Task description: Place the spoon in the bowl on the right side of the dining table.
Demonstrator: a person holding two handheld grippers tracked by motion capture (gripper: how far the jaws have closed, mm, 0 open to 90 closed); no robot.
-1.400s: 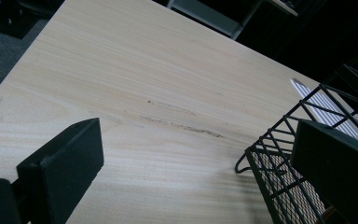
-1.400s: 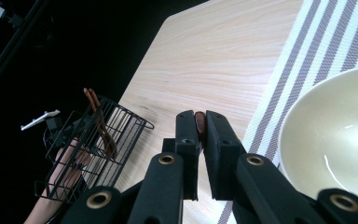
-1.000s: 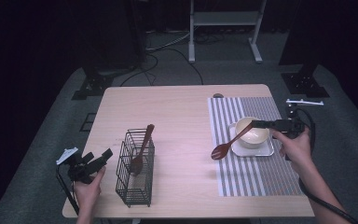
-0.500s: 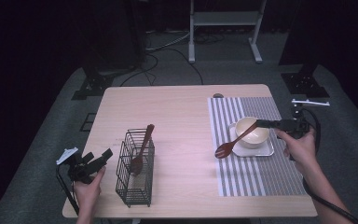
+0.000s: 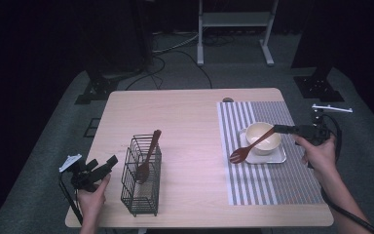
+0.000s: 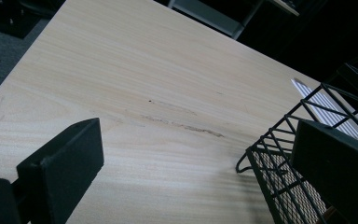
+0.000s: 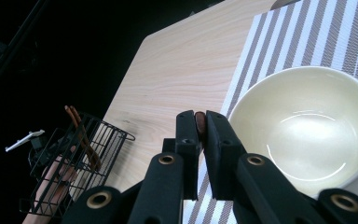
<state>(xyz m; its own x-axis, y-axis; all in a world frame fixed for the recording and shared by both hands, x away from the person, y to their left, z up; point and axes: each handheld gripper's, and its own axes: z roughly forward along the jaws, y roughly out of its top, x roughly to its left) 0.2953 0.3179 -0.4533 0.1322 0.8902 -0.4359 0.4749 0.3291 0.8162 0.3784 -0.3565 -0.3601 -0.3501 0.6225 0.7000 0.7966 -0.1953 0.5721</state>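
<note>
My right gripper (image 5: pixel 278 129) is closed on the handle of the wooden spoon (image 5: pixel 251 145), which slopes across the front of the bowl (image 5: pixel 262 137) with its head low over the striped mat (image 5: pixel 268 180). My left gripper (image 5: pixel 102 165) waits with its jaws wide apart beside the wire basket (image 5: pixel 141 183), holding nothing. I judge I am in the middle of placing the spoon, so next I must lower it gently and only then release.

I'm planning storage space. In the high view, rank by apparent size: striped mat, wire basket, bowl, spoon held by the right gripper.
1. Striped mat, by far the largest.
2. Wire basket.
3. Bowl and held spoon: too alike to rank; the spoon is longer but thinner.
</note>
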